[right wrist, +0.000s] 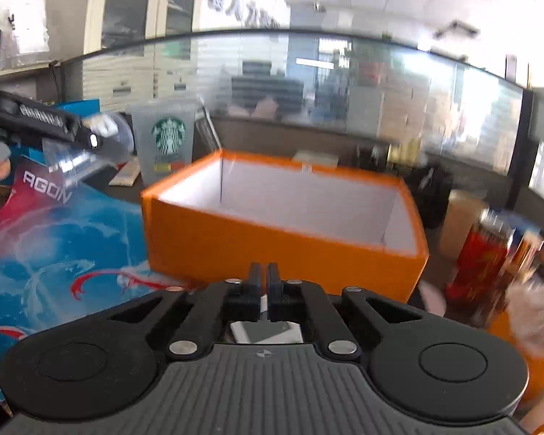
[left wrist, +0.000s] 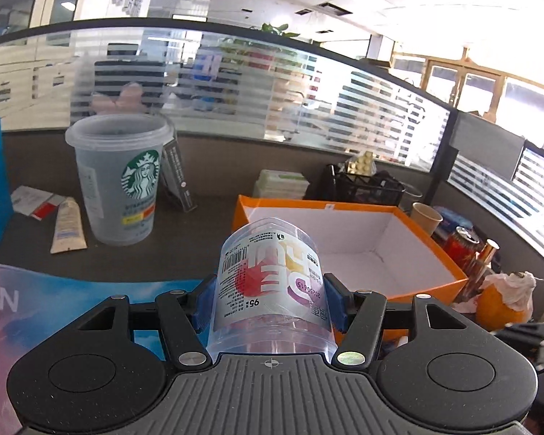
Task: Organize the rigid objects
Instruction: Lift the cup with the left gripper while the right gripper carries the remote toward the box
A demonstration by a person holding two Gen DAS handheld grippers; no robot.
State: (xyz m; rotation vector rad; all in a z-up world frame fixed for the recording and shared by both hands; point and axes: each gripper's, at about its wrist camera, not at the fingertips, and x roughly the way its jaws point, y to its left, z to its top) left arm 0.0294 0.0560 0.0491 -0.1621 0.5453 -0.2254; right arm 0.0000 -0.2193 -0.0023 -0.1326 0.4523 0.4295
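Observation:
My left gripper (left wrist: 270, 290) is shut on a clear plastic cup (left wrist: 268, 253) with a colourful printed label, its blue pads (left wrist: 203, 301) pressing both sides. The cup lies tilted, its bottom pointing toward an open orange box (left wrist: 428, 250) with white inside. The right wrist view shows this gripper and cup (right wrist: 90, 152) raised at the left. My right gripper (right wrist: 264, 273) is shut just before the orange box (right wrist: 272, 239). A small flat white-and-grey thing (right wrist: 266, 331) shows between its fingers and below them.
A lidded Starbucks cup (left wrist: 118, 177) and a cream tube (left wrist: 67, 230) stand left on the desk. A red can (left wrist: 462, 250), a paper cup (left wrist: 426, 217), a black mesh basket (left wrist: 370, 186) and crumpled tissue (left wrist: 511, 286) crowd the right. A blue printed mat (right wrist: 61, 253) covers the near desk.

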